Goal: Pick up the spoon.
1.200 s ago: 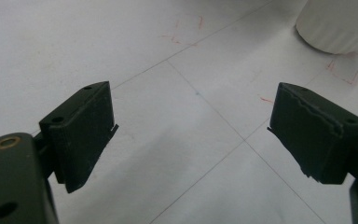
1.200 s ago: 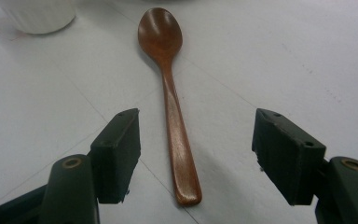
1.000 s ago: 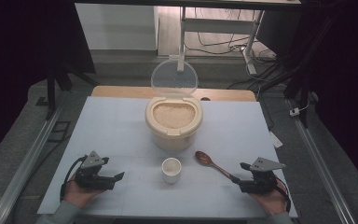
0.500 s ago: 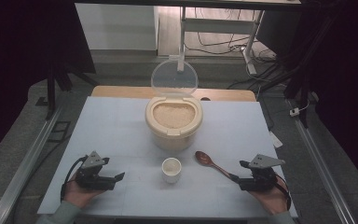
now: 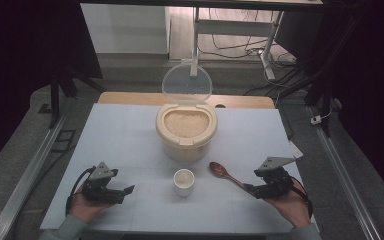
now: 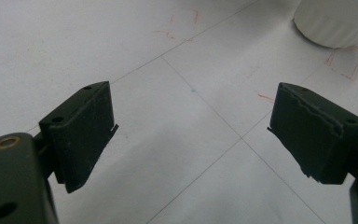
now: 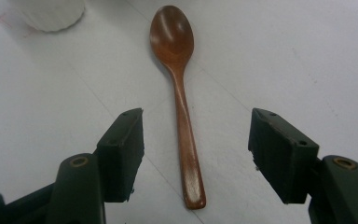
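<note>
Two hands are coming in from the near edge of a pale blue-white table (image 5: 120, 130), each holding a black two-jaw gripper low over the surface. The left gripper (image 5: 126, 190) is resting at the near left, pointing toward the middle of the table, its jaws spread wide with only bare table between them. The right gripper (image 5: 247, 188) is sitting at the near right, pointing left and slightly away from the person, toward a wooden spoon (image 5: 226, 174).

Compared with a second ago, the right hand is sitting a little higher and closer to the spoon's handle, and its jaws have just been closing slightly, though they are still spread wide. The left hand is staying where it was.

In the right gripper view, the spoon (image 7: 182, 98) is lying flat on the table, its handle end between the two jaws without touching either. Its long axis is running diagonally: the bowl is pointing away toward the table's middle, near a small white cup (image 5: 183, 181), and the handle toward the right gripper. Behind the cup, an open container of rice (image 5: 186, 129) is standing with its clear lid raised.
</note>
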`<state>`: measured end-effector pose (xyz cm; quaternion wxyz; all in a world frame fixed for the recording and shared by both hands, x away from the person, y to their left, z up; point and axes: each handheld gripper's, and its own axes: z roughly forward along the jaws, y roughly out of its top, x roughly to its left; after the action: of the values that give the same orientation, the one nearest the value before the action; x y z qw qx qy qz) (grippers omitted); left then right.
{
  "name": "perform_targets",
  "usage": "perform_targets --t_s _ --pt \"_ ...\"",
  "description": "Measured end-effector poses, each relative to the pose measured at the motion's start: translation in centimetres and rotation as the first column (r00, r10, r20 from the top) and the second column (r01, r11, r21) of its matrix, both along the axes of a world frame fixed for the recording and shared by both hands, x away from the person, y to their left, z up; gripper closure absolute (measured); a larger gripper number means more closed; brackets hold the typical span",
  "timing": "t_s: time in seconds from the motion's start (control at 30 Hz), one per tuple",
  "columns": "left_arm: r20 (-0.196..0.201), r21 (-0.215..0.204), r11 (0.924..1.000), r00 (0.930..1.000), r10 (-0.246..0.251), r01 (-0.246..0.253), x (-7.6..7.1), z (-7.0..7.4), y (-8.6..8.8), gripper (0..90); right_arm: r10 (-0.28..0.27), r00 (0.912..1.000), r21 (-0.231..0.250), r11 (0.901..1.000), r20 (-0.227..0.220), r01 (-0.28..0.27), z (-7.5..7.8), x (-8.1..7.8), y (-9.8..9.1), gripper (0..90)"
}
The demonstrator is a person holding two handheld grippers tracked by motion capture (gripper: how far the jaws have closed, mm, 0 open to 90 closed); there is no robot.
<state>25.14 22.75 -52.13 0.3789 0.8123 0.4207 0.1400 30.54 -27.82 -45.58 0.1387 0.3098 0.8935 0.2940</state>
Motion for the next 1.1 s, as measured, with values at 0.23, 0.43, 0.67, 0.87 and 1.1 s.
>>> perform_targets --t_s 0.23,0.43,0.67,0.87,1.1 --pt "-0.007 0.003 1.0000 1.0000 -0.004 0.004 0.1 -0.1 -0.1 13.7 0.017 0.9974 -0.064 0.9977 -0.070 -0.022 0.9 2.0 1.9 36.5" --pt "-0.007 0.007 0.9999 0.9999 -0.008 0.008 0.1 -0.1 -0.1 13.7 0.033 0.9912 -0.114 0.9923 -0.128 -0.048 0.8 3.2 3.5 37.9" --pt "-0.008 0.017 0.9998 0.9999 -0.009 0.009 0.2 -0.2 -0.2 13.7 0.035 0.9850 -0.180 0.9815 -0.169 -0.066 -0.9 3.7 3.9 41.8" --pt "-0.010 0.023 0.9997 0.9999 -0.010 0.010 0.2 -0.3 -0.2 13.7 0.032 0.9793 -0.197 0.9779 -0.200 -0.072 -1.8 4.0 3.7 45.3" --pt "-0.012 0.026 0.9996 0.9999 -0.011 0.011 0.2 -0.3 -0.1 13.7 0.029 0.9714 -0.212 0.9738 -0.236 -0.081 -2.6 4.2 3.7 50.8"
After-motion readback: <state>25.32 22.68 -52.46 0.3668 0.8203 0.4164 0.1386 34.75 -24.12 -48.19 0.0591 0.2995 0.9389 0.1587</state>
